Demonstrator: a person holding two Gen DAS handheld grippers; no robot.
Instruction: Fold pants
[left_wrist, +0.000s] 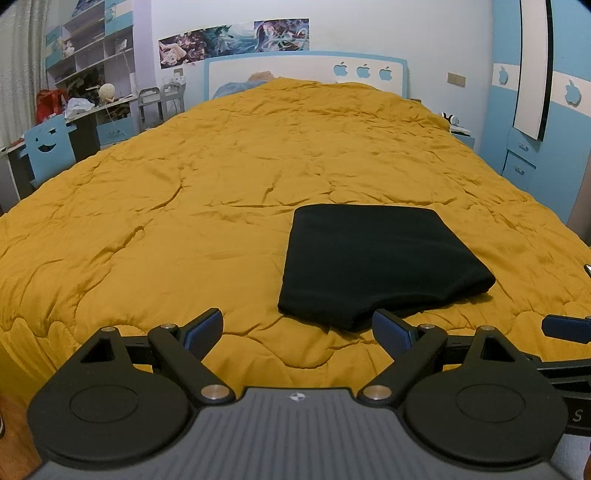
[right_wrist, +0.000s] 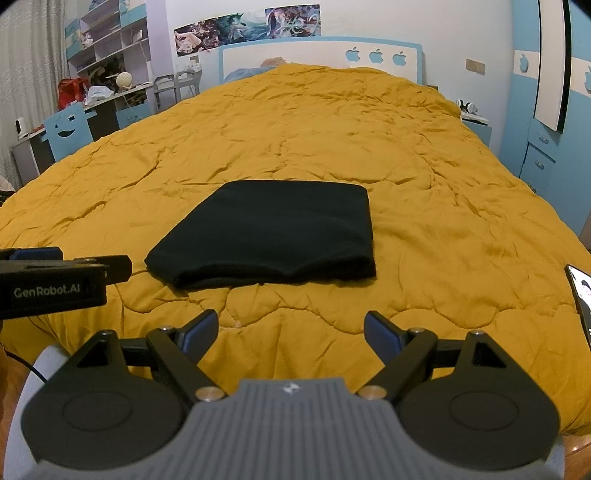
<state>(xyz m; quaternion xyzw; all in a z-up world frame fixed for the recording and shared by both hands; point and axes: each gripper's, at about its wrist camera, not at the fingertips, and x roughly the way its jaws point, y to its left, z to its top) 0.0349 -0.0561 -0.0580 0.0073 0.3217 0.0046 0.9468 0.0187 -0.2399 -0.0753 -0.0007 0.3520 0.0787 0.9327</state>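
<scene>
Black pants lie folded into a flat, squarish stack on the mustard-yellow quilt near the bed's front edge; the right wrist view shows the same stack ahead and slightly left. My left gripper is open with nothing between its blue pads, just short of the stack's near left corner. My right gripper is open too and holds nothing, hovering over bare quilt a little in front of the stack. The left gripper's body shows at the left edge of the right wrist view.
A phone lies on the quilt at the right edge. A blue headboard closes the far end of the bed. A desk, blue chair and shelves stand at the left; a blue wardrobe stands at the right.
</scene>
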